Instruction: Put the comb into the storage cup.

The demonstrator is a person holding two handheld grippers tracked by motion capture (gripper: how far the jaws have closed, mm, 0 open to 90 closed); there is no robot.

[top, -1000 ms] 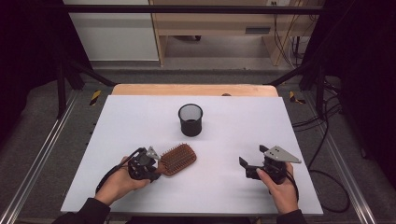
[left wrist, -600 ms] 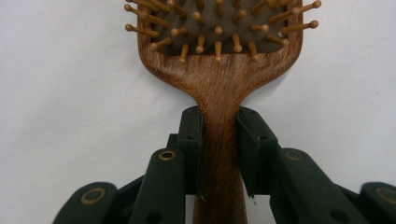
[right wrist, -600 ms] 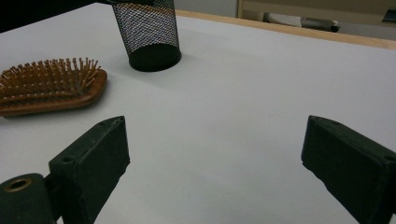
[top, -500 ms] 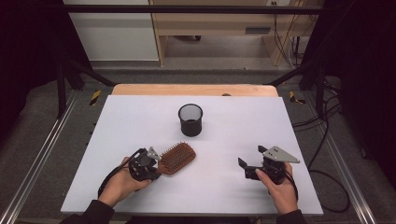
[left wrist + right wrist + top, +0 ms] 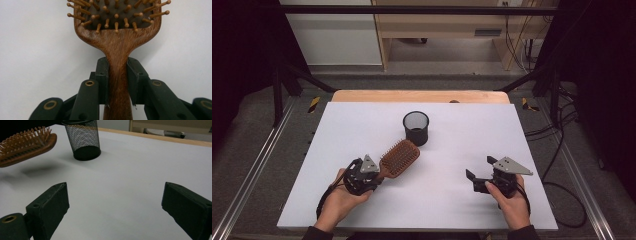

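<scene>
while the left gripper point(image 5: 374, 175) sat near the front left of the white table point(image 5: 337, 130), its two black jaws were pinched tight on the handle of a wooden hairbrush point(image 5: 399, 157). in the left gripper view the jaws squeezed the narrow neck of the brush from both sides, right below where it widens into the paddle head, and the wooden pins with little round tips faced the camera. from the high view the brush head angled up and to the right, pointing toward a black mesh cup point(image 5: 416, 127) that stood upright around the middle of the table, near the head but not touching it. in the right gripper view the brush point(image 5: 25, 146) looked lifted off the surface, with a soft shadow under it, bristles up, just left of the cup point(image 5: 83, 140).

the right gripper point(image 5: 482, 172) was over on the front right side, well apart from the brush, held in the person's right hand point(image 5: 512, 202). its jaws were spread wide with nothing between them, just bare table.
</scene>
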